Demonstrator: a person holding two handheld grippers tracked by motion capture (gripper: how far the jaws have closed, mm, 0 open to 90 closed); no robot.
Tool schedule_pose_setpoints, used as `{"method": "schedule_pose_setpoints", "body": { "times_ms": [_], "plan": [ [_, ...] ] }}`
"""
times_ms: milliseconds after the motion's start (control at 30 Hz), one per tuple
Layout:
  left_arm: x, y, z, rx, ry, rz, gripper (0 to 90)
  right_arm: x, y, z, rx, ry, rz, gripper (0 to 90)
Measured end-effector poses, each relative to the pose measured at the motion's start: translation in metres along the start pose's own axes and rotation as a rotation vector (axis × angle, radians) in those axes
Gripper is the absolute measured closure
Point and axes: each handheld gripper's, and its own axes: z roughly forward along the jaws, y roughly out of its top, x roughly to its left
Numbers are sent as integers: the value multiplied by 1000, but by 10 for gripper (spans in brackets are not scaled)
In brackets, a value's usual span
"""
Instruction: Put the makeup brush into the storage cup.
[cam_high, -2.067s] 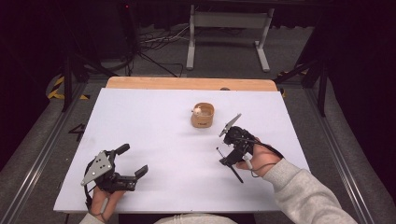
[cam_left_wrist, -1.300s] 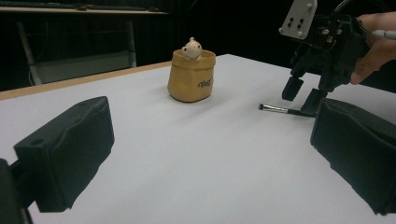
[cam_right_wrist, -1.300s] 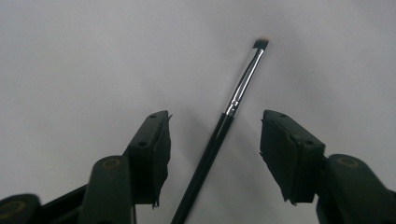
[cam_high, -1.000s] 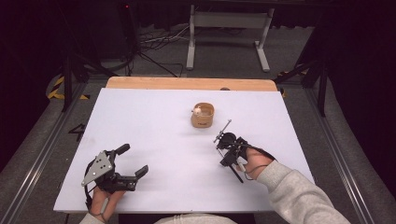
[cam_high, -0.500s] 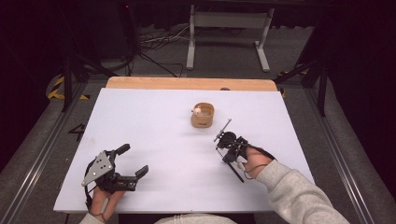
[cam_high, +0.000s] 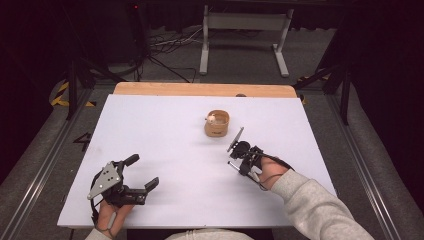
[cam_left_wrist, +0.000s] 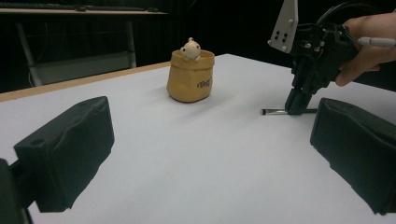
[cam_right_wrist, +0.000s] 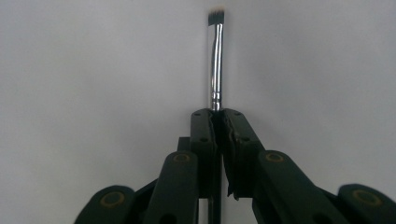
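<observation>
While right gripper (cam_right_wrist: 217, 116) clamps brush (cam_right_wrist: 215, 60), tip on table (cam_high: 165, 125), left gripper (cam_high: 142, 172) agape

On the white worktop (cam_high: 165, 130) we see 1 tan pouch (cam_high: 217, 124) with a small pale figure (cam_high: 211, 119) peeking from its top. Beyond the worktop's wooden far edge stand a grey metal frame (cam_high: 244, 22) and loose cables (cam_high: 165, 45).
</observation>
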Motion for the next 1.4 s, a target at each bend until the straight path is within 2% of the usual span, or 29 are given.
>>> {"method": "schedule_pose_setpoints", "body": {
  "times_ms": [333,533,567,600,833,1133,1400],
  "plan": [
    [0,0,0,2,0,3,4,0,1,-2,8,-7,4,841],
    [0,0,0,2,0,1,3,1,0,-12,-20,-5,7,841],
    [0,0,0,1,0,2,4,1,-1,-20,-48,-5,2,841],
    [0,0,0,1,0,2,4,1,-1,-20,-48,-5,2,841],
    [0,0,0,2,0,2,3,-2,-5,-39,-153,5,-12,841],
    [0,0,0,2,0,2,4,-4,-10,-48,-231,12,1,843],
    [0,0,0,1,0,4,4,-1,-15,-61,-327,16,0,845]
  ]
}}
